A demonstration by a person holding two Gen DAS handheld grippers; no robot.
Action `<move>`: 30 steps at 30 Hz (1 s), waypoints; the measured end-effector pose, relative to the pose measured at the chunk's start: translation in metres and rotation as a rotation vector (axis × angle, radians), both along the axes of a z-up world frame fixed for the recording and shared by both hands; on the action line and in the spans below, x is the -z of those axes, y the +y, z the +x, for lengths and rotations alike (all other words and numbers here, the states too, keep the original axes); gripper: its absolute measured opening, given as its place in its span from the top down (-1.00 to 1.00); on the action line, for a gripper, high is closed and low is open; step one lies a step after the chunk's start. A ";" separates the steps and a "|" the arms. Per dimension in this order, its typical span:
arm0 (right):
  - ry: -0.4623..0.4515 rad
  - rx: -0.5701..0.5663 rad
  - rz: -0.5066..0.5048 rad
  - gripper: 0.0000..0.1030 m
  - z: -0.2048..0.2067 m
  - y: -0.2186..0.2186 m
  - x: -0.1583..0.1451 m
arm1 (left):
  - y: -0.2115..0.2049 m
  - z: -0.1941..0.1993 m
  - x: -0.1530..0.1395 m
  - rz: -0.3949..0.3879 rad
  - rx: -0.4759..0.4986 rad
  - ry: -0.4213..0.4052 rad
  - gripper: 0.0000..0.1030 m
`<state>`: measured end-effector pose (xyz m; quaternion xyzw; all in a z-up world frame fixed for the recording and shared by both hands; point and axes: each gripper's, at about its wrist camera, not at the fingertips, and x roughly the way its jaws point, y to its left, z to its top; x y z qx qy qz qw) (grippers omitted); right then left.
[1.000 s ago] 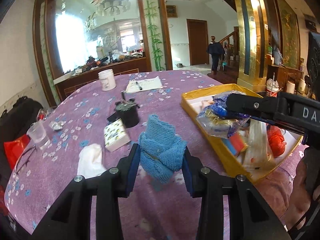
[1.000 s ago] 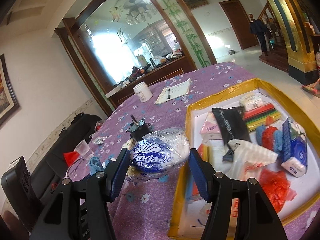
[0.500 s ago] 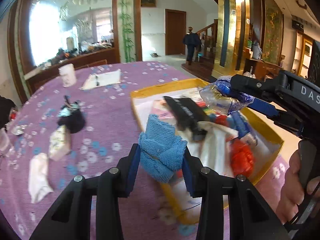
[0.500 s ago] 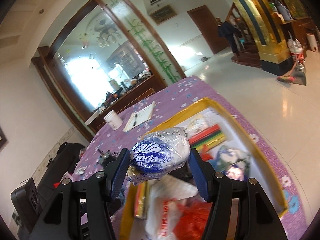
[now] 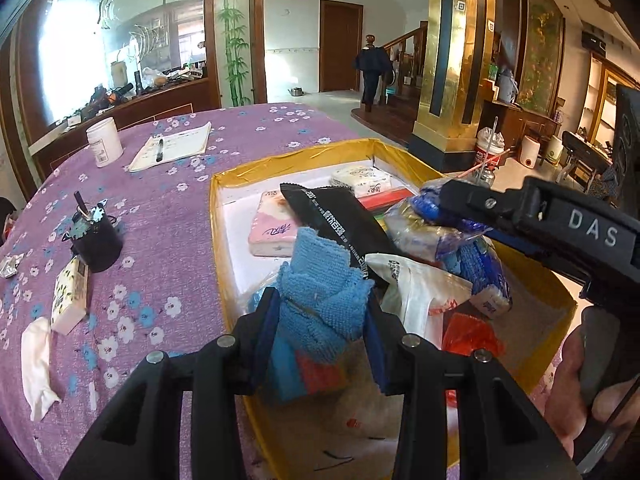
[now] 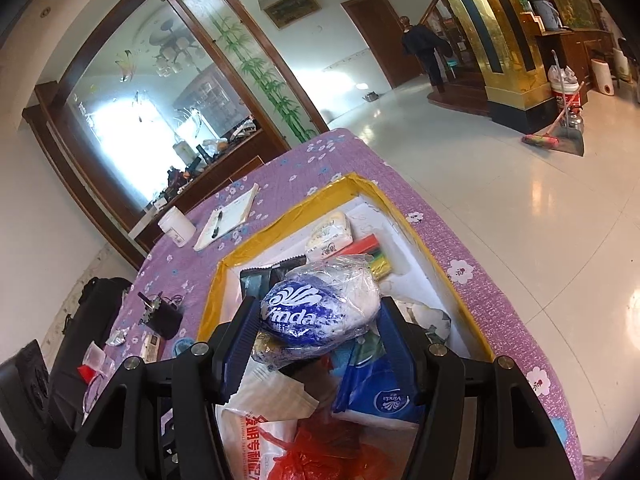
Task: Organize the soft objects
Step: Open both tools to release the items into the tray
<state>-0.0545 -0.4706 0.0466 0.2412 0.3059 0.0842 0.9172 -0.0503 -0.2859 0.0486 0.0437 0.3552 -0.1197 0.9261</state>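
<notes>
The left claw (image 5: 322, 320) is closed to a narrow gap on a folded blue towel (image 5: 320, 296), its two blue pads pressing the cloth from either side so the top of the bundle stands up above them. It hangs over the near left part of the yellow-rimmed box (image 5: 224, 264), which sits on the counter (image 5: 160, 208) under a purple flowered cloth.

The right claw (image 6: 316, 338) stands about half open, clamped on a Vinda tissue pack (image 6: 320, 308) in crinkled clear and blue wrap; the pack fills the space between the pads and bulges out ahead of them. In the left wrist view this claw comes in from the right edge, with the hand (image 5: 588, 392) that carries it showing at the lower right, and the pack is above the right half of the box. Whether the pack touches the heap under it is hard to say from either view.

Inside the box lie a long black packet (image 5: 340, 224), a pink tissue pack (image 5: 272, 232), a white plastic bag (image 5: 416, 292) with red print, a red bag (image 6: 320, 456) and a blue Vinda packet (image 6: 380, 392).

Left of the box, on the counter, are a black holder (image 5: 96, 240), a small patterned tissue box (image 5: 70, 296), a crumpled white tissue (image 5: 38, 360), a white jar (image 5: 104, 140) and a notepad (image 5: 172, 146) with a pen on it.
</notes>
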 end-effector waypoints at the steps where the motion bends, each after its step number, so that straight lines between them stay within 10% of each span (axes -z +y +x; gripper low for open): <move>1: 0.003 0.000 -0.003 -0.26 0.001 0.001 0.001 | -0.001 0.001 0.000 0.004 0.000 -0.001 0.25; 30: 0.250 -0.047 -0.138 -0.25 0.088 0.025 0.003 | -0.009 0.039 0.006 -0.040 -0.011 0.119 0.21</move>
